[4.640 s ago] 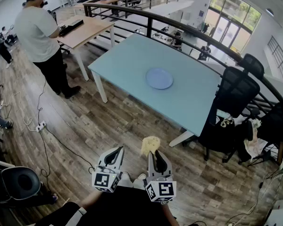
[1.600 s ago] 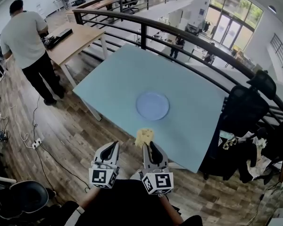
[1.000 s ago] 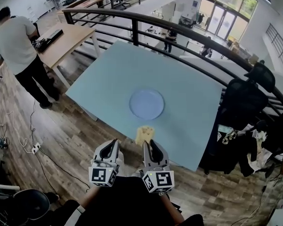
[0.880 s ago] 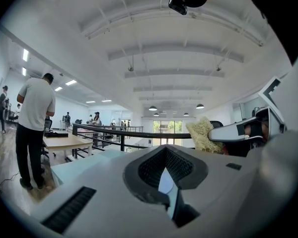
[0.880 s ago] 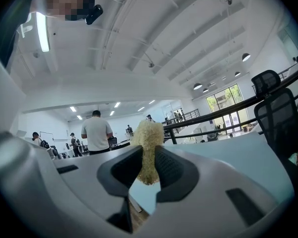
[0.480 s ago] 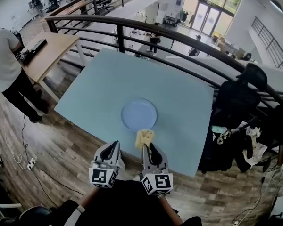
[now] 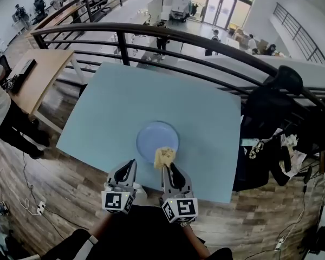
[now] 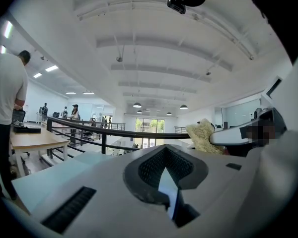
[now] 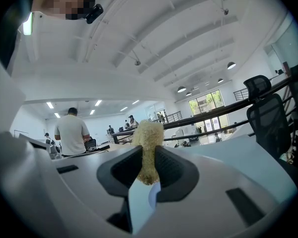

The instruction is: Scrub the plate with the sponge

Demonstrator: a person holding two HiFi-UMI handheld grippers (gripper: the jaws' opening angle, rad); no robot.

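The right tool [image 7: 168, 170] pinches the sponge [image 7: 164, 156] over the plate's [image 7: 151, 135] five-o'clock rim, seemingly ready to scrub, while the left tool [image 7: 130, 167] is closed and empty.

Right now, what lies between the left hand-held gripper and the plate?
Only bare table between the left hand-held gripper and the plate, shown in the head view.

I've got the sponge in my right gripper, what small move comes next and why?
Probably ease the right gripper forward and down until the sponge meets the plate. Its jaws are shut on the sponge, which in the head view only overlaps the plate's near rim; contact isn't evident.
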